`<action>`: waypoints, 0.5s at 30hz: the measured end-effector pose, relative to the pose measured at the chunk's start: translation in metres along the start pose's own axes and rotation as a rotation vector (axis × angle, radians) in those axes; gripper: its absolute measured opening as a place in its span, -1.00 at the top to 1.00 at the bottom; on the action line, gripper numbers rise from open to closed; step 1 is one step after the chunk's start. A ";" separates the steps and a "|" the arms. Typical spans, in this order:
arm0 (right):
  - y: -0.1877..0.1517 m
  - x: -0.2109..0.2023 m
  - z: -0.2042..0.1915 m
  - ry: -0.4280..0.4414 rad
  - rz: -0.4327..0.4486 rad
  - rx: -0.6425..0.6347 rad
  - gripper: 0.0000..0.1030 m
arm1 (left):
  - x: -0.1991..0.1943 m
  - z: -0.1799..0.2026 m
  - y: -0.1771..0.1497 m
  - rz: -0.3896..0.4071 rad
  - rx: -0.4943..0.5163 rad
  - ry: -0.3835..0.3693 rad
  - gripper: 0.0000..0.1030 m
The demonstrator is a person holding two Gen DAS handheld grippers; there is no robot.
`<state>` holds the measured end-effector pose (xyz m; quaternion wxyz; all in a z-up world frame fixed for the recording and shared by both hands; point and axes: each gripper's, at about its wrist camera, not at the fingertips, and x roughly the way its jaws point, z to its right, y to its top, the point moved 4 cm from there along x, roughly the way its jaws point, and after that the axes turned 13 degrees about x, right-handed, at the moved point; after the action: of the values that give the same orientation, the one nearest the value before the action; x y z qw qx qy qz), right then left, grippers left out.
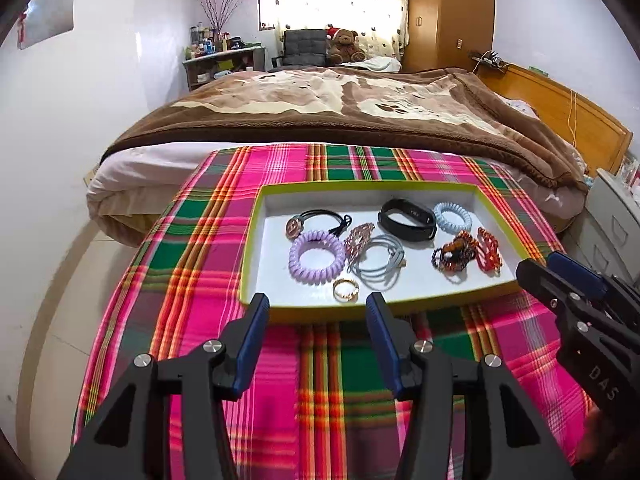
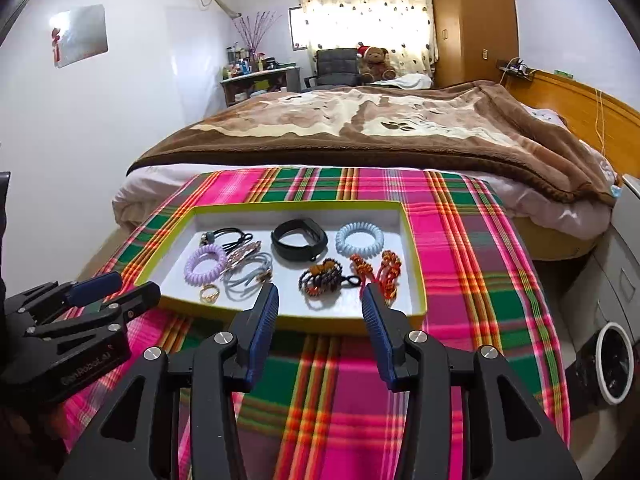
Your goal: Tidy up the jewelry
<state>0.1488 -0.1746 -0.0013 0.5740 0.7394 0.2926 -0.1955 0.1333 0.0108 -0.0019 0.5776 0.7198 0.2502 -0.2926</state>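
Observation:
A shallow white tray with a yellow-green rim [image 1: 256,232] [image 2: 416,272] lies on the plaid cloth and holds the jewelry. In it are a purple coil band [image 1: 316,255] [image 2: 205,265], a light blue coil band [image 1: 453,216] [image 2: 359,239], a black wristband [image 1: 408,218] [image 2: 298,239], a gold ring [image 1: 345,290] [image 2: 209,293], grey hair ties [image 1: 378,264], dark beaded bracelets [image 1: 454,256] [image 2: 322,276] and red beaded pieces [image 1: 489,249] [image 2: 390,268]. My left gripper [image 1: 318,300] is open and empty just before the tray's near rim. My right gripper [image 2: 320,292] is open and empty at the near rim too.
The plaid cloth [image 1: 320,380] covers the table. A bed with a brown blanket [image 1: 340,112] stands right behind it. White drawers [image 1: 616,216] are at the right. A round white-rimmed object [image 2: 612,364] sits on the floor at right.

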 end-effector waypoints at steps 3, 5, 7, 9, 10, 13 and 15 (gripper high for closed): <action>-0.005 -0.006 0.000 -0.010 0.009 0.004 0.14 | -0.004 0.005 -0.005 0.002 0.013 0.002 -0.01; -0.007 -0.011 0.000 -0.010 0.015 0.007 0.14 | -0.009 0.007 -0.007 0.015 0.015 0.001 -0.01; -0.007 -0.014 0.001 -0.014 0.018 0.013 0.14 | -0.011 0.008 -0.009 0.016 0.009 -0.008 -0.01; -0.008 -0.017 0.002 -0.016 0.027 0.017 0.14 | -0.013 0.009 -0.010 0.010 0.000 -0.009 -0.01; -0.008 -0.019 0.002 -0.013 0.027 0.019 0.14 | -0.015 0.009 -0.011 0.015 -0.003 -0.008 -0.01; -0.009 -0.021 0.002 -0.012 0.026 0.022 0.13 | -0.018 0.012 -0.013 0.016 0.000 -0.023 -0.01; -0.010 -0.022 0.001 -0.010 0.028 0.019 0.13 | -0.019 0.014 -0.014 0.012 -0.001 -0.025 -0.01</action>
<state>0.1255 -0.1785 0.0050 0.5711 0.7478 0.2774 -0.1942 0.1086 -0.0005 -0.0002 0.5829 0.7173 0.2386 -0.2980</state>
